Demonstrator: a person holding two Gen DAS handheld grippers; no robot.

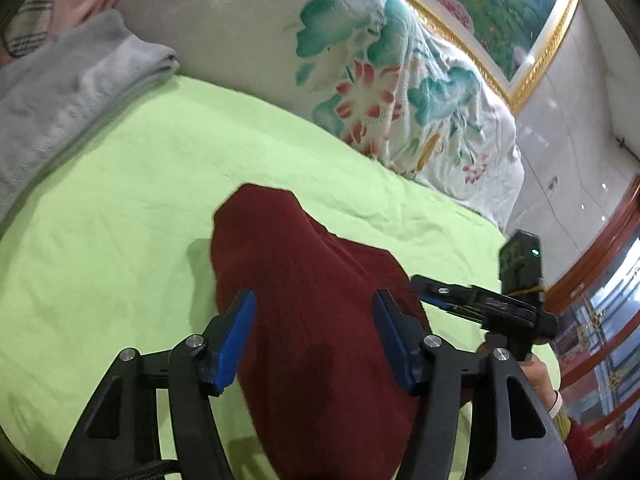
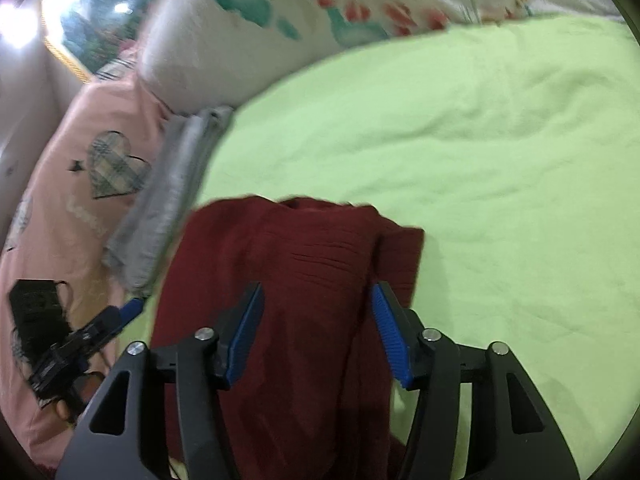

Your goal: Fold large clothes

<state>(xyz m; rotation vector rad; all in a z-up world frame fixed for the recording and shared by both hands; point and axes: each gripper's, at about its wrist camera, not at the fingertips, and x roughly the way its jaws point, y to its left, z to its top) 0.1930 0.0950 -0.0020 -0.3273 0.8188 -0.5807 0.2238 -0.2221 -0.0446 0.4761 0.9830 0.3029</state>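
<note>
A dark red knit garment [image 1: 316,320] lies in a folded heap on the light green bedsheet [image 1: 132,208]. My left gripper [image 1: 314,312] is open, its blue pads on either side above the garment, not closed on it. In the right wrist view the same garment [image 2: 292,280] lies under my right gripper [image 2: 318,308], which is open with its pads apart over the cloth. The right gripper also shows in the left wrist view [image 1: 480,304], at the garment's right edge. The left gripper shows in the right wrist view [image 2: 100,328], at the left.
A folded grey blanket [image 1: 60,92] lies at the sheet's left edge. A white floral quilt [image 1: 360,68] is piled along the far side. A pink cover with a plaid heart [image 2: 92,168] and a black object [image 2: 36,308] lie on the left.
</note>
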